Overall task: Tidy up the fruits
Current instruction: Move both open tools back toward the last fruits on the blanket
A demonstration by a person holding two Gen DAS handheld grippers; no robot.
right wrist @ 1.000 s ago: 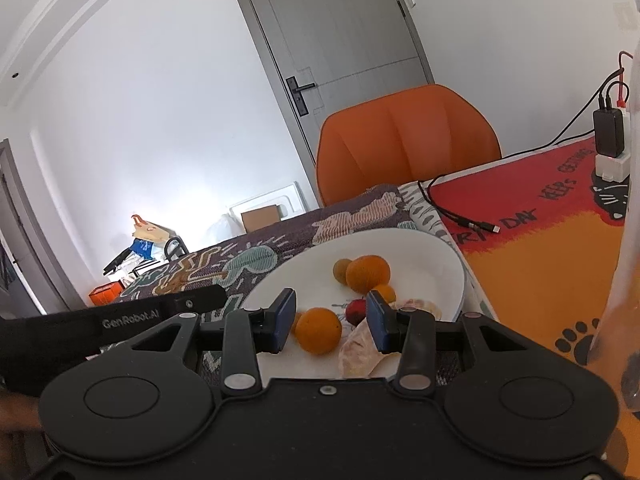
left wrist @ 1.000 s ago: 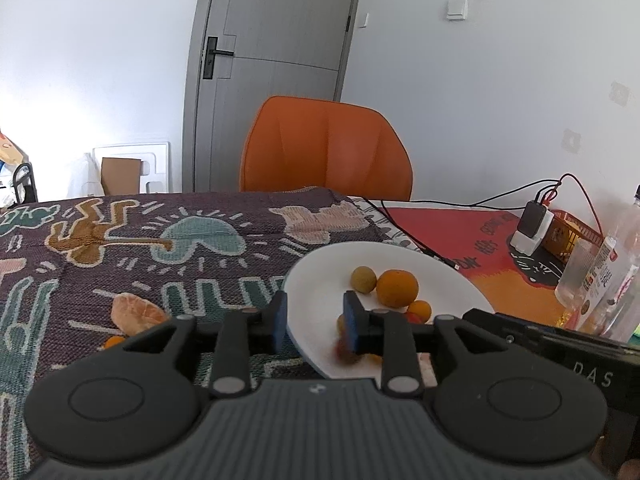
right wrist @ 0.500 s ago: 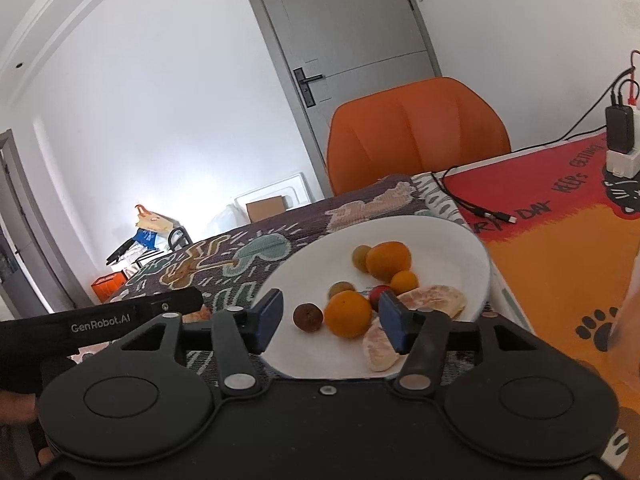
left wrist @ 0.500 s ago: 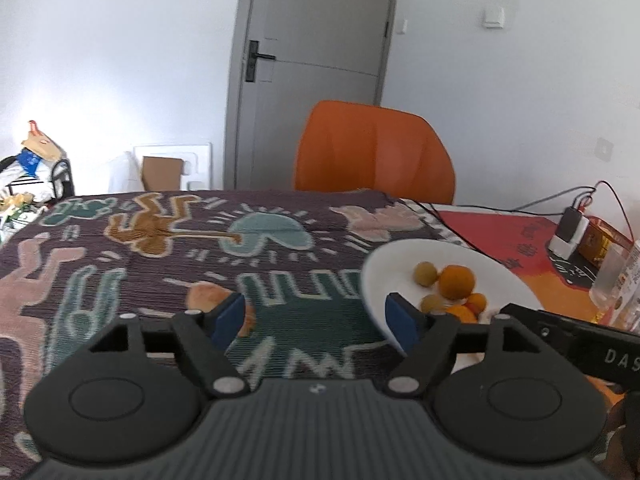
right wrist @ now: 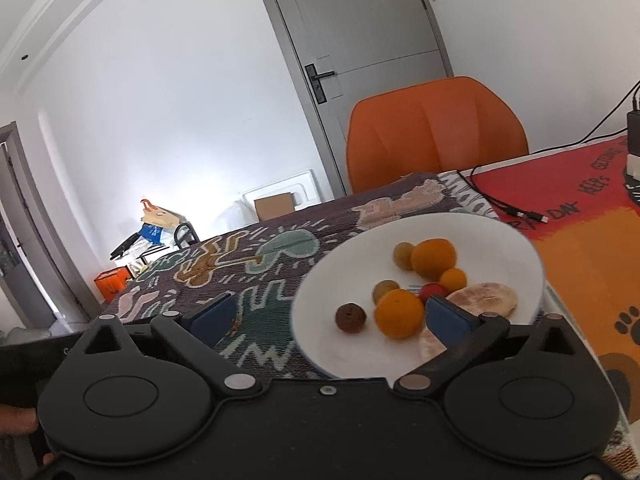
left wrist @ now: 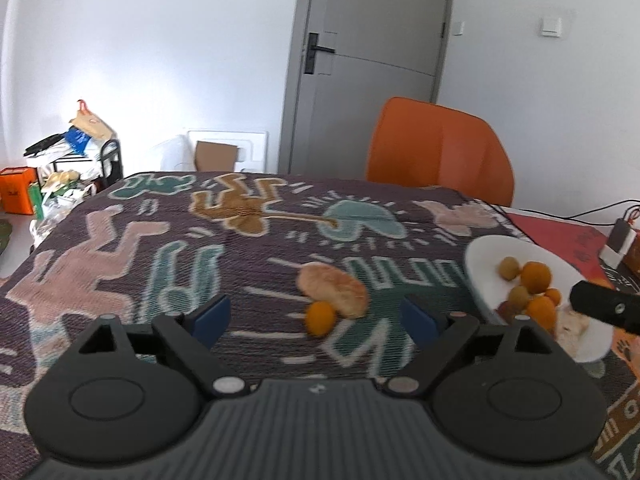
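A: Where is the fruit?
B: Mostly on the white plate [right wrist: 520, 248]; one peeled segment [left wrist: 332, 288] lies on the surface.
A: The grippers?
B: Left gripper [left wrist: 316, 316] and right gripper [right wrist: 332, 312] are both opening wide, gripping nothing.

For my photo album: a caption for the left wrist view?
Hand-held gripper opening above peeled segment and small orange on patterned cloth.

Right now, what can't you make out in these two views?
- Right wrist view: peeled segment on the white plate, partly behind the right gripper finger.
- Left wrist view: plate's near fruits, covered by the other gripper's black body.
- Left wrist view: small orange fruit and peeled piece on the cloth, blurred.
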